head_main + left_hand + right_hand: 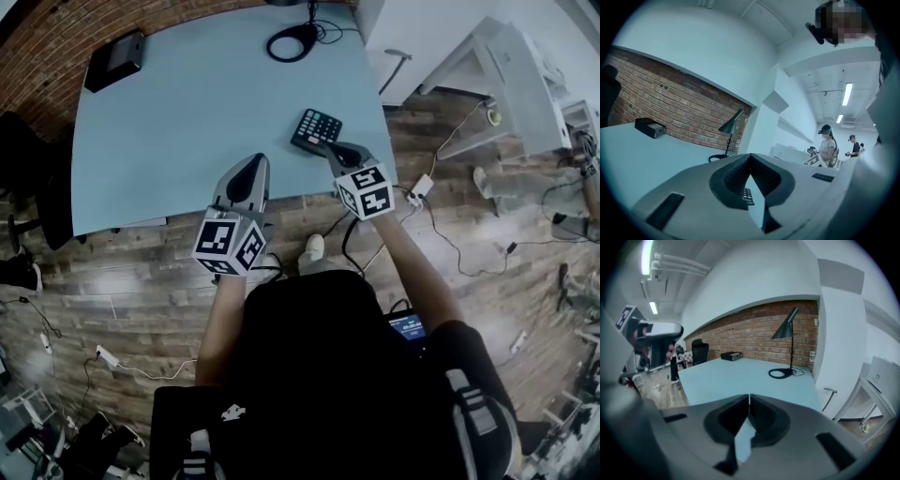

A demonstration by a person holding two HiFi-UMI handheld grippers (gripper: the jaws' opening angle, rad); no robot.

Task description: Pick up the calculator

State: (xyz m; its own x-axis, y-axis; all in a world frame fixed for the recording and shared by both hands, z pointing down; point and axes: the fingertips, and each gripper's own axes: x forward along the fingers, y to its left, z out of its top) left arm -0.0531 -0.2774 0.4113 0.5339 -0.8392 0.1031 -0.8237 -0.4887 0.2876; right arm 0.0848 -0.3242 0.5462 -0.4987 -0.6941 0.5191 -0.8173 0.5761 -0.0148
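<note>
The dark calculator (316, 128) lies flat near the front right edge of the light blue table (187, 122). My right gripper (334, 150) is shut and empty, its tips just short of the calculator's near edge. In the right gripper view its jaws (749, 397) meet over the tabletop. My left gripper (251, 161) is over the table's front edge, left of the calculator, also shut with nothing held. In the left gripper view a patch of keys (747, 195) shows through the gap under the closed tips (750, 155).
A black box (115, 58) sits at the table's far left corner and a lamp's ring base (292, 42) at the far middle. Brick wall behind. White desks (506, 84) and cables stand on the wooden floor to the right. People (828, 146) stand far off.
</note>
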